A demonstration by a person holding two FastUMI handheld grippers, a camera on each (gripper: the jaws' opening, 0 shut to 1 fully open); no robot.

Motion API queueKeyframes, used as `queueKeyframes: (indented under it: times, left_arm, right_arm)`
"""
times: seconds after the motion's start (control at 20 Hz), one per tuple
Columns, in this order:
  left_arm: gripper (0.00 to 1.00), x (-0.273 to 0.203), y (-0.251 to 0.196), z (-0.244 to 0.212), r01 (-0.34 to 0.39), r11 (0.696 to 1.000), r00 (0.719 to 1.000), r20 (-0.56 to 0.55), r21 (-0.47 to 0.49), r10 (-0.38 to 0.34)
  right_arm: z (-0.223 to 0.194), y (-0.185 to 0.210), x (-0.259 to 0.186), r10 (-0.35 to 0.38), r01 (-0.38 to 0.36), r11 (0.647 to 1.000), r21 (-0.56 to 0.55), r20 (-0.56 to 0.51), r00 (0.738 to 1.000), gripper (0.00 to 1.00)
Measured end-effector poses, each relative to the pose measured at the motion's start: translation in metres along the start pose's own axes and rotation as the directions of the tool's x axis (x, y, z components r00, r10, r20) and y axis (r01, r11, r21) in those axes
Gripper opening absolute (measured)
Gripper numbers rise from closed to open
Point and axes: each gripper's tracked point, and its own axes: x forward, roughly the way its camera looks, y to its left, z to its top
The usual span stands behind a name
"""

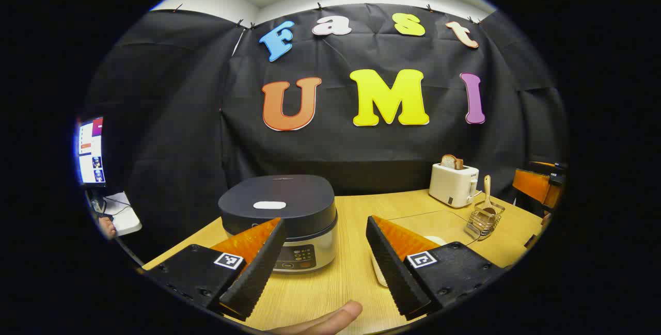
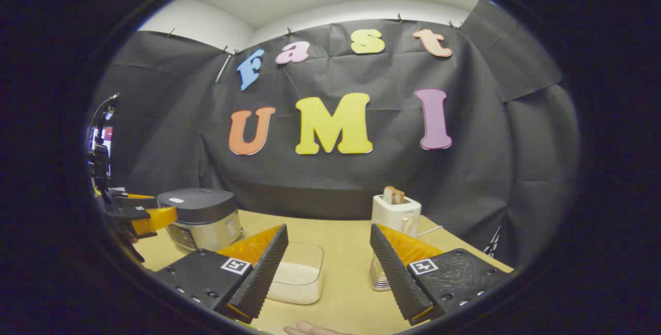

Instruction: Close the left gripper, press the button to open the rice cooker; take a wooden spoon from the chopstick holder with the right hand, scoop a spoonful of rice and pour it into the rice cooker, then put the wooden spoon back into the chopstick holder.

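Observation:
The rice cooker (image 1: 279, 216) stands on the wooden table with its dark lid down and a white button (image 1: 269, 205) on top. My left gripper (image 1: 325, 262) hovers open just in front of it, nothing between its fingers. At the right, a wire chopstick holder (image 1: 484, 220) holds a wooden spoon (image 1: 487, 189) upright. In the right gripper view, my right gripper (image 2: 328, 268) is open and empty above the table. A clear container of rice (image 2: 297, 273) lies behind its left finger, and the chopstick holder (image 2: 379, 275) is partly hidden behind its right finger. The rice cooker (image 2: 201, 216) and the left gripper (image 2: 152, 217) sit at far left.
A white toaster (image 1: 454, 182) with bread in it stands at the back right, seen as the toaster (image 2: 395, 211) beyond my right finger. A monitor (image 1: 92, 150) glows at the far left. A person's fingertip (image 1: 335, 319) shows at the bottom edge.

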Motion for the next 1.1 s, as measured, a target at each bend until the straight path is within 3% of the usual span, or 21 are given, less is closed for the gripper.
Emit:
queueKeyframes:
  times: [0.3, 0.6, 0.8, 1.1]
  left_arm:
    - [1.00, -0.018, 0.009, -0.001, -0.051, 0.998, 0.998, -0.029, -0.045, 0.050]
    - [1.00, -0.026, 0.005, 0.000, -0.041, 0.999, 0.999, -0.033, -0.030, 0.040]
    - [1.00, -0.022, 0.007, 0.004, -0.033, 0.999, 0.999, -0.032, -0.039, 0.032]
    - [1.00, 0.004, 0.041, 0.035, -0.085, 0.996, 0.996, -0.022, -0.026, 0.085]
  right_arm:
    - [-0.004, -0.014, -0.014, -0.016, 0.016, 1.000, 0.018, -0.020, 1.000, 0.96]
    - [-0.007, -0.030, -0.031, -0.026, 0.027, 0.999, 0.020, -0.028, 0.999, 0.95]
    - [-0.002, -0.030, -0.036, -0.013, 0.013, 1.000, 0.017, -0.017, 1.000, 0.96]
    - [-0.009, -0.041, -0.033, -0.024, 0.025, 0.999, 0.042, -0.037, 0.999, 0.96]
